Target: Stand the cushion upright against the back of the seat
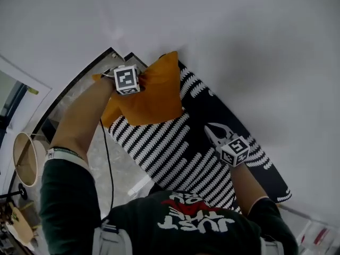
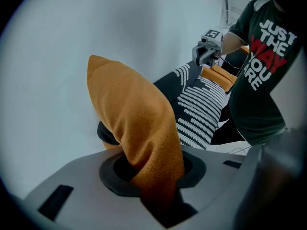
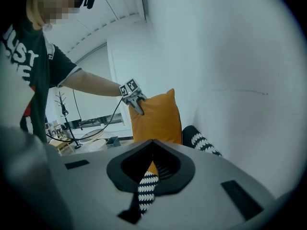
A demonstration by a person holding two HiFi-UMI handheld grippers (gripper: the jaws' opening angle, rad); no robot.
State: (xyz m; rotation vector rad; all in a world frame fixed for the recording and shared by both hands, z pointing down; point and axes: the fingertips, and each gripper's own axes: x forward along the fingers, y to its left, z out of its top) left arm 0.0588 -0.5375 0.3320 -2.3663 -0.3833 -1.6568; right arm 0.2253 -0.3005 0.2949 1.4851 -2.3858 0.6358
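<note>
An orange cushion [image 1: 156, 92] hangs roughly upright over the far end of a seat with a black-and-white striped cover [image 1: 175, 147], close to the white wall. My left gripper [image 1: 130, 89] is shut on the cushion's upper edge. In the left gripper view the orange fabric [image 2: 139, 123] runs down between the jaws of my left gripper [image 2: 156, 186]. My right gripper [image 1: 211, 130] hovers over the middle of the striped seat, its tips together and nothing in them. From the right gripper view, my right gripper [image 3: 152, 145] faces the cushion [image 3: 158, 119], with the left gripper [image 3: 136, 102] on its top corner.
The white wall [image 1: 239, 47] runs right behind the seat. A round table [image 1: 24, 158] and a black cable [image 1: 109, 163] are on the tiled floor to the left. A coat stand [image 3: 62, 107] stands further back. An orange block [image 2: 218, 75] lies beyond the seat.
</note>
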